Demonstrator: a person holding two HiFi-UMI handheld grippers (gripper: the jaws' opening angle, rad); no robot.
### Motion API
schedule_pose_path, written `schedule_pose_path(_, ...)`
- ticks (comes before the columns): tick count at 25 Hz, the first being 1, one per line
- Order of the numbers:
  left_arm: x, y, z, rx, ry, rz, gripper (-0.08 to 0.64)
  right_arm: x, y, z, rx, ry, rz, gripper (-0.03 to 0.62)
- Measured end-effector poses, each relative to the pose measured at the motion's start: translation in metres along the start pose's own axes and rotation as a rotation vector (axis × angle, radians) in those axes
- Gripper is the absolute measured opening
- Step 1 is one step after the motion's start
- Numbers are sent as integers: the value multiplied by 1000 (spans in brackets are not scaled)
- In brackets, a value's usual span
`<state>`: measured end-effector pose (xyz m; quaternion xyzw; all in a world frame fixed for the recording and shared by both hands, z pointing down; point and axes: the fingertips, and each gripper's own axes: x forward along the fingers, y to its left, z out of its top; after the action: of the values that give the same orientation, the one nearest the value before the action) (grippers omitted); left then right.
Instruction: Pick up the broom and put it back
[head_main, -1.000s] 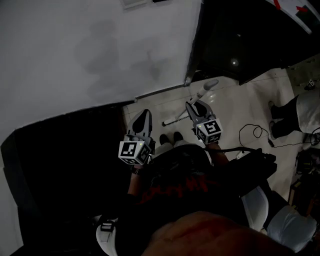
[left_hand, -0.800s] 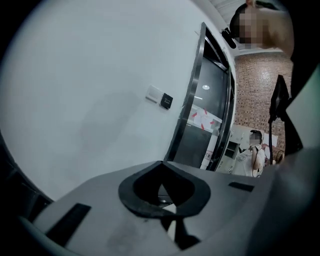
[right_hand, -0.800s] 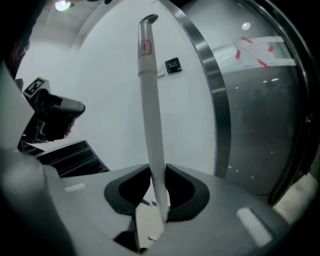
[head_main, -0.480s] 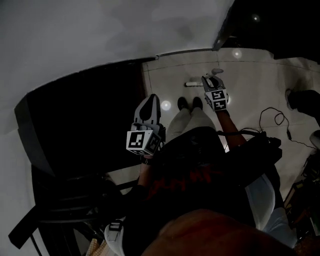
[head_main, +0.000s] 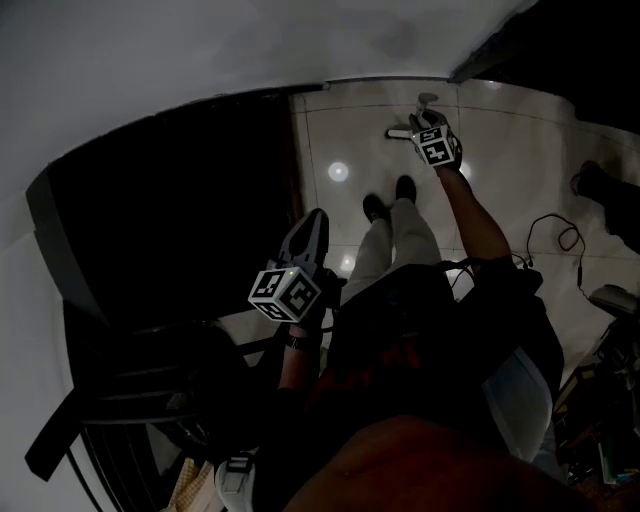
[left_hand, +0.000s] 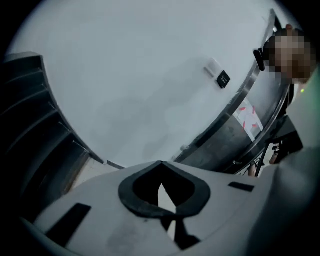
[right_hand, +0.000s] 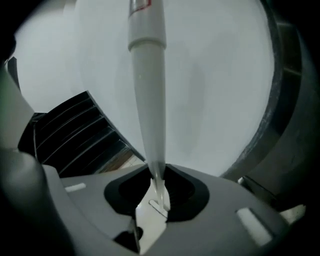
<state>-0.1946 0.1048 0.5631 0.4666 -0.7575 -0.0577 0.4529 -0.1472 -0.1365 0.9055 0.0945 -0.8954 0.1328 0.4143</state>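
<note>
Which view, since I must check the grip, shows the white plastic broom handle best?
Right gripper view: the white plastic broom handle looms large, held between the right gripper's tongs. Head view shows only a small white bit; left gripper view shows none.

No legible text; only a red label (right_hand: 141, 4) on the broom handle (right_hand: 148, 90), too blurred for reading

Bare tiled floor (head_main: 340, 130) runs open between the black cabinet (head_main: 170, 200) on the left and a dark panel (head_main: 570, 50) at far right (the person's 2 shoes (head_main: 405, 187) stand mid-floor). The white wall (head_main: 150, 60) closes the far side, near the right gripper (head_main: 424, 120) clamped on the broom (head_main: 400, 133). A black rack (head_main: 130, 400) crowds the space beside the left gripper (head_main: 316, 220).
</note>
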Motion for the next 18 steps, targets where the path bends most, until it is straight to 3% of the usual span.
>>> schedule_pose_path(4,22,28,-9,34,77,79,0,52,-39,41,12,13,-47,89)
schedule_pose_path(8,38,23,-16,23,155,45,1,67,-68,60,190,72,-64,124)
schedule_pose_path(11,32,17,-26,-13,196,7,2,50,-76,53,311,37,-102,143)
schedule_pose_path(14,22,19,-39,-89,211,-12,2,20,-73,41,346,-19,-137,144)
schedule_pose_path(18,2,18,-41,-10,166,-6,4,-43,-29,52,289,-168,-117,127)
